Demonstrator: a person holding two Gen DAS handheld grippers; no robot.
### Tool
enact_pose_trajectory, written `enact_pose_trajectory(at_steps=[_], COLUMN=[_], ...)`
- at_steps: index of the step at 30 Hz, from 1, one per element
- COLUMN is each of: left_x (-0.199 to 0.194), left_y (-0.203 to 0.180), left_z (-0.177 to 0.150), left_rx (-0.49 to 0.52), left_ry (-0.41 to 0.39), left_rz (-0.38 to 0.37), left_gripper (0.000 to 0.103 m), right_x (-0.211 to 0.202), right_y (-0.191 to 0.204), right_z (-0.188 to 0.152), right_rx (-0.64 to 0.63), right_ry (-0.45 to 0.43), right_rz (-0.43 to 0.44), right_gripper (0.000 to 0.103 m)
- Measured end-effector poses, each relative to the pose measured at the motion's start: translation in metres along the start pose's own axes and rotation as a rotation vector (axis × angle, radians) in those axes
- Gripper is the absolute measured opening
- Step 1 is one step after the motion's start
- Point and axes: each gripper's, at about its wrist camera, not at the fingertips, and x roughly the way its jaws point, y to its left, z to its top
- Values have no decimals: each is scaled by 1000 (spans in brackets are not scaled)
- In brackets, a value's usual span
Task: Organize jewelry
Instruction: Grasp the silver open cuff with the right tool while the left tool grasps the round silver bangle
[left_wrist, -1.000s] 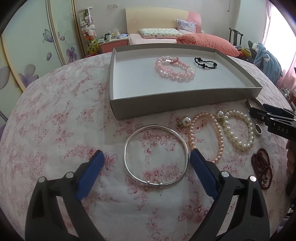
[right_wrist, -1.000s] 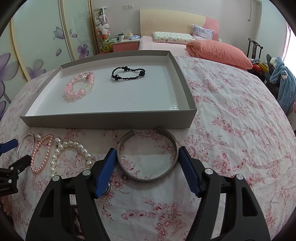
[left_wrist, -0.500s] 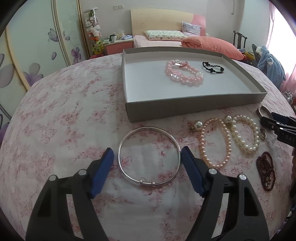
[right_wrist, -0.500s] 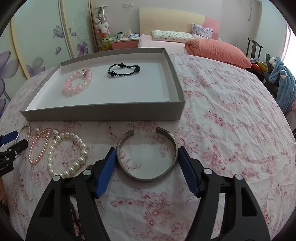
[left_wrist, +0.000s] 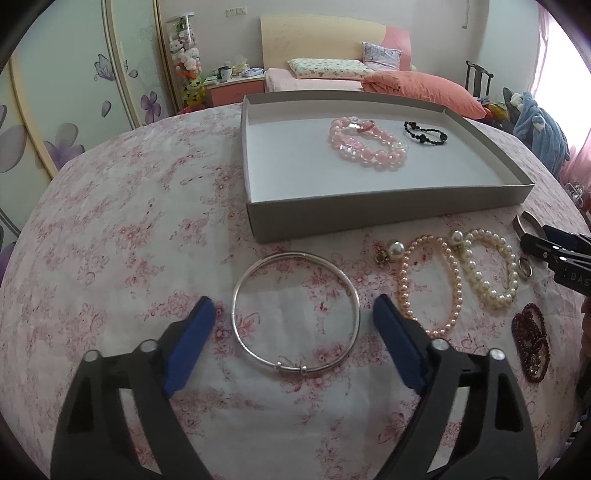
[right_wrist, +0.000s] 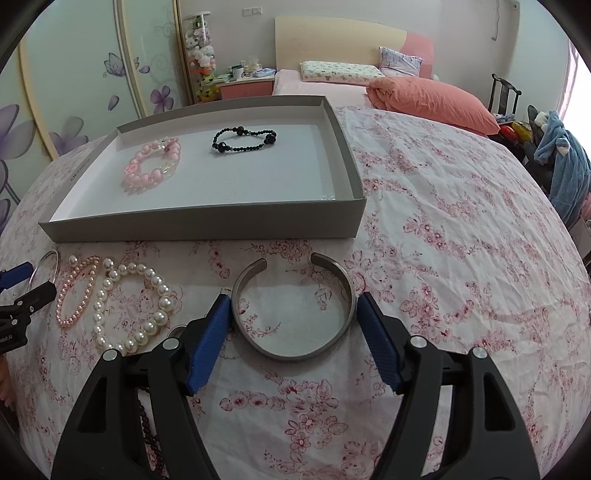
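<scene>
A thin silver bangle (left_wrist: 295, 312) lies on the floral cloth between the open fingers of my left gripper (left_wrist: 294, 306), which do not touch it. A grey open cuff bracelet (right_wrist: 293, 306) lies between the open fingers of my right gripper (right_wrist: 293, 301), close to both pads. A grey shallow box (left_wrist: 388, 210) (right_wrist: 199, 225) stands behind, holding a pink bead bracelet (left_wrist: 367, 147) (right_wrist: 153, 166) and a black bead bracelet (left_wrist: 424, 133) (right_wrist: 243, 140).
On the cloth lie a pink pearl bracelet (left_wrist: 430, 284) (right_wrist: 75, 291), a white pearl bracelet (left_wrist: 489, 271) (right_wrist: 131, 306), a pearl earring (left_wrist: 391, 251), a small ring (left_wrist: 524, 266) and a dark red bead bracelet (left_wrist: 532, 345). A bed stands behind.
Both grippers have moved forward and lower, so the silver bangle and the grey cuff now sit between their fingers. The right fingers have narrowed toward the cuff. No jewelry has moved.
</scene>
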Motion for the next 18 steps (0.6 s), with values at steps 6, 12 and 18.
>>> enact_pose_trajectory(at_steps=[6, 12, 18], left_x=[-1, -1, -3], left_y=[-4, -3, -4], left_z=[0, -1, -3], left_rx=[9, 9, 2], left_ry=[-9, -10, -15], left_rz=[-3, -4, -5], left_gripper=[69, 69, 68], right_x=[-1, -2, -5], right_y=[-1, 0, -2], right_z=[1, 1, -4], right_rx=[0, -4, 1], right_ry=[7, 8, 4], right_rz=[1, 3, 11], right_gripper=[70, 67, 66])
